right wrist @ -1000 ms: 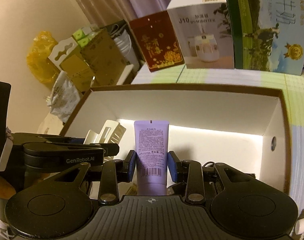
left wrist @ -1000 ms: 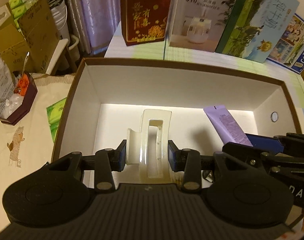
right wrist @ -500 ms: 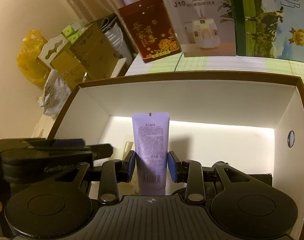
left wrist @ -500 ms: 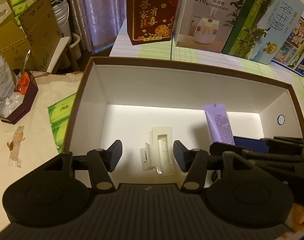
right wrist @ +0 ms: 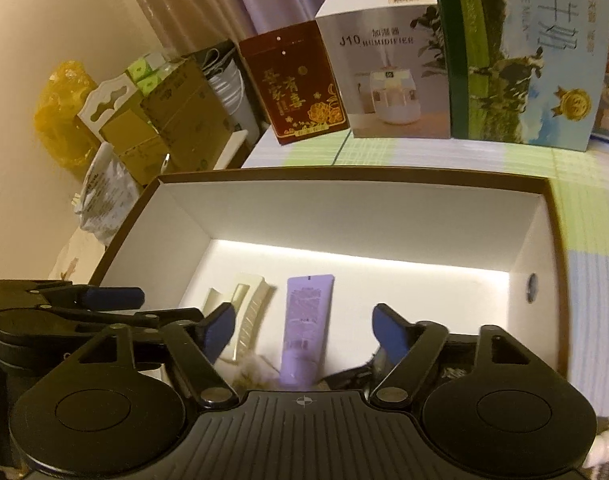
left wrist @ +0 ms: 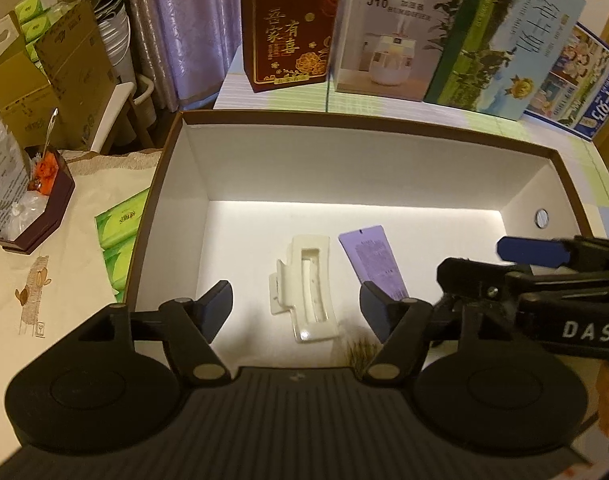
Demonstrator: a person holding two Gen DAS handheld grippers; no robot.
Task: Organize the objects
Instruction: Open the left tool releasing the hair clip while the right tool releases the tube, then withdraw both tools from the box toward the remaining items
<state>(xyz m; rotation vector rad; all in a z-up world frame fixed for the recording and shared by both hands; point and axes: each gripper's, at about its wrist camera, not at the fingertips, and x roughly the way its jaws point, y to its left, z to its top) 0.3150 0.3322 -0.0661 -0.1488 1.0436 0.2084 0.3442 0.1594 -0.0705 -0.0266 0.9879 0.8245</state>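
A cream hair claw clip (left wrist: 304, 288) lies on the white floor of the open brown-rimmed box (left wrist: 368, 124). My left gripper (left wrist: 296, 308) hovers over it, jaws opening, pads clear of the clip on both sides. To its right lies a lilac tube (left wrist: 374, 266). In the right wrist view the same lilac tube (right wrist: 306, 326) rests on the box (right wrist: 344, 174) floor between the opening jaws of my right gripper (right wrist: 304, 330), pads apart from it; the claw clip (right wrist: 250, 312) sits to its left. Each gripper shows at the edge of the other's view.
Behind the box stand a dark red carton (left wrist: 290, 26), a white humidifier carton (left wrist: 396, 36) and a green milk carton (left wrist: 500, 40). Left of the box lie green tissue packs (left wrist: 120, 240) and a dark tray of snacks (left wrist: 32, 208). Dried grass and a dark item lie at the box's near end.
Both grippers have opened. The claw clip left the left jaws and now lies on the box floor; the lilac tube left the right jaws and lies flat beside it.
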